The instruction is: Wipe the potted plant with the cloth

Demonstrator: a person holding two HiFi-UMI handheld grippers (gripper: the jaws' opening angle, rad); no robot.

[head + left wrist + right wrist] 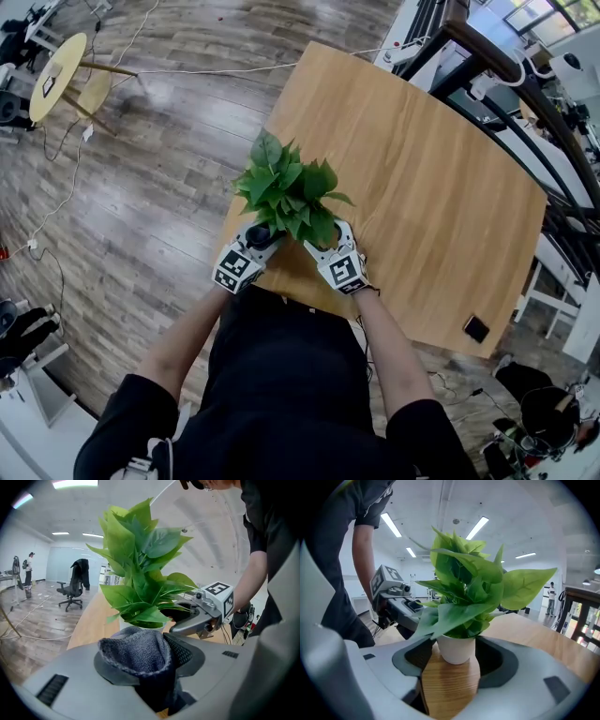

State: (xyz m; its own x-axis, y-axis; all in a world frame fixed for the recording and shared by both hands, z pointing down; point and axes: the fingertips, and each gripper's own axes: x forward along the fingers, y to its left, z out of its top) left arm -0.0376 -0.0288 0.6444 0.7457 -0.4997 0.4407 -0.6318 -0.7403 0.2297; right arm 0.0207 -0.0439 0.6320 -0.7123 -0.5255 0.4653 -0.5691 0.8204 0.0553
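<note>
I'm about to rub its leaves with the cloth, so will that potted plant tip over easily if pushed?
Probably tippy: the leaves spread wider than the small white pot, which stands free on the wooden table. It likely weighs little, so sideways pressure could slide it. Leaves should bend, not snap.

The person wears a black short-sleeved top [281, 375]. At the desk's [441, 187] near edge, the left hand-held gripper [145, 660] and right hand-held gripper [452, 660] are pale grey with dark jaw pads, each bearing a white cube [239, 268] with black square markers.
</note>
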